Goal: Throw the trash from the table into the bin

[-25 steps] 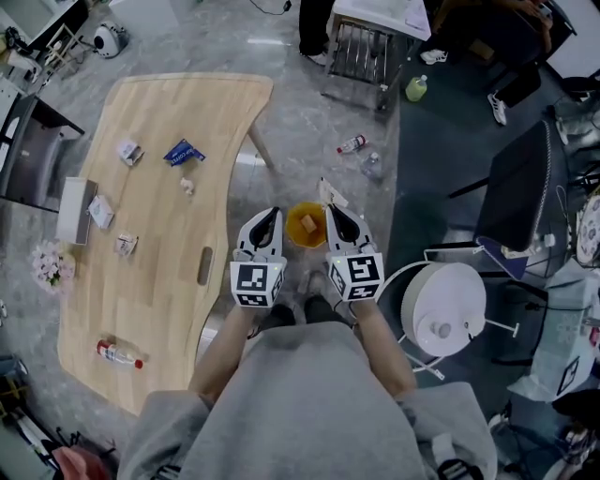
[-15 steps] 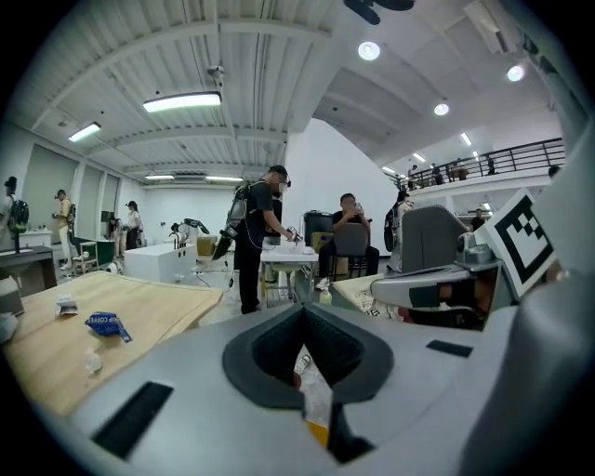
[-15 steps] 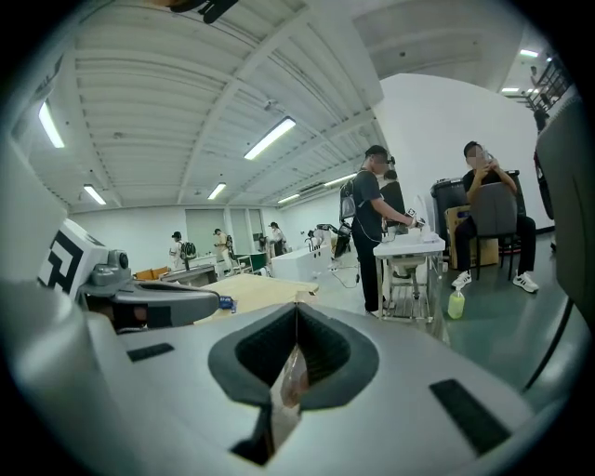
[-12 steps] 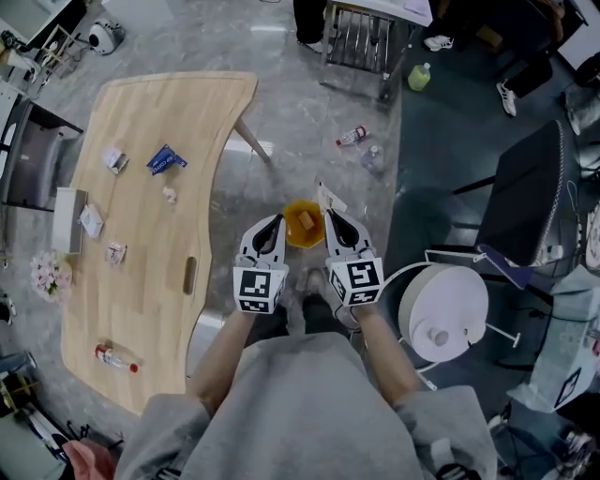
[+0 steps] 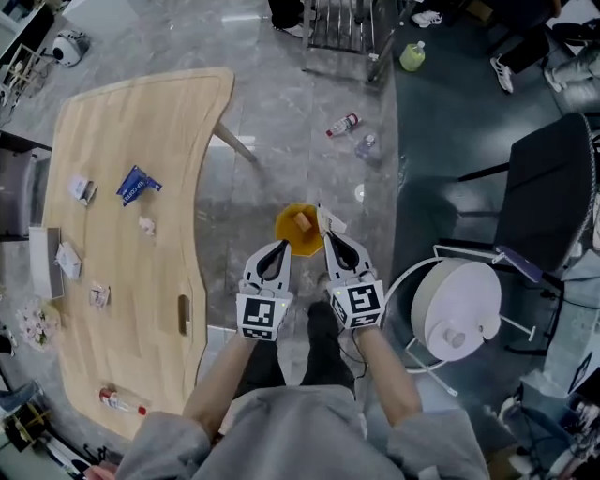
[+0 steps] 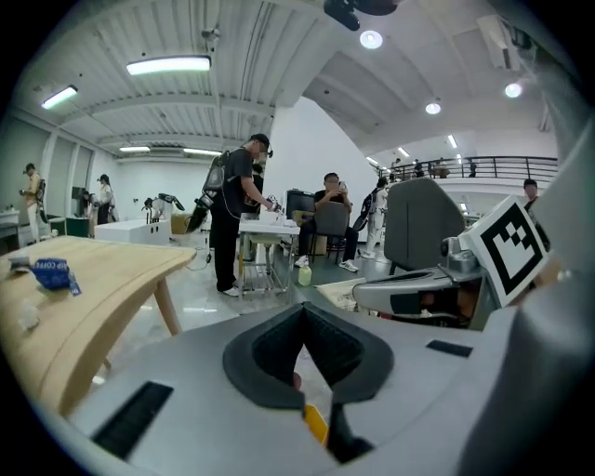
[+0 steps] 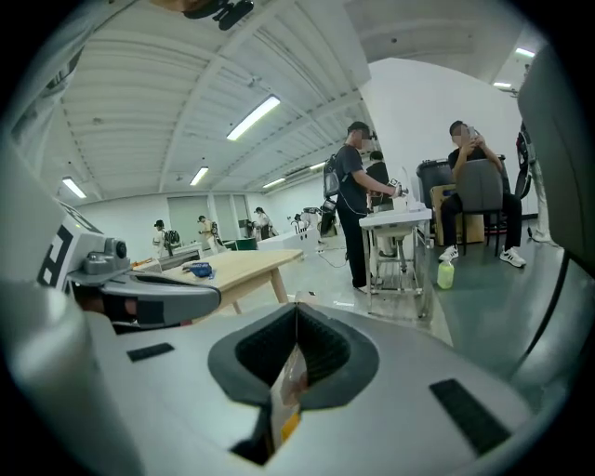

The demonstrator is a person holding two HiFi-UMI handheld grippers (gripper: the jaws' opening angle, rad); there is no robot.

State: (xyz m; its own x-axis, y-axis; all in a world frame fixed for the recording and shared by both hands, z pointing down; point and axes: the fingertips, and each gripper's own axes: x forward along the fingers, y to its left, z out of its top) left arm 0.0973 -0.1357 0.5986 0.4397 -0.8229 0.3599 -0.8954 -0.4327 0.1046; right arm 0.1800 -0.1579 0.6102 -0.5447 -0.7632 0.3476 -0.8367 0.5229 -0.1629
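An orange bin (image 5: 292, 236) stands on the floor by the table (image 5: 141, 112), with a tan scrap inside. My right gripper (image 5: 330, 240) is at its right rim, shut on a thin white and yellow wrapper (image 5: 329, 221) that also shows between the pads in the right gripper view (image 7: 286, 390). My left gripper (image 5: 277, 251) is at the bin's near left rim, jaws shut, with nothing seen sticking out of it. On the table lie a blue packet (image 5: 137, 184), a crumpled scrap (image 5: 146, 225), several small white packets (image 5: 67, 259) and a bottle (image 5: 121, 403).
A white round stand (image 5: 457, 311) is close on the right. Two bottles (image 5: 343, 124) lie on the floor beyond the bin, near a metal rack (image 5: 342, 26). A black chair (image 5: 553, 187) is at the far right. People stand and sit far off.
Both grippers have sunk side by side toward the floor at the bin. The right one still grips the wrapper. The table has slid left in the picture.
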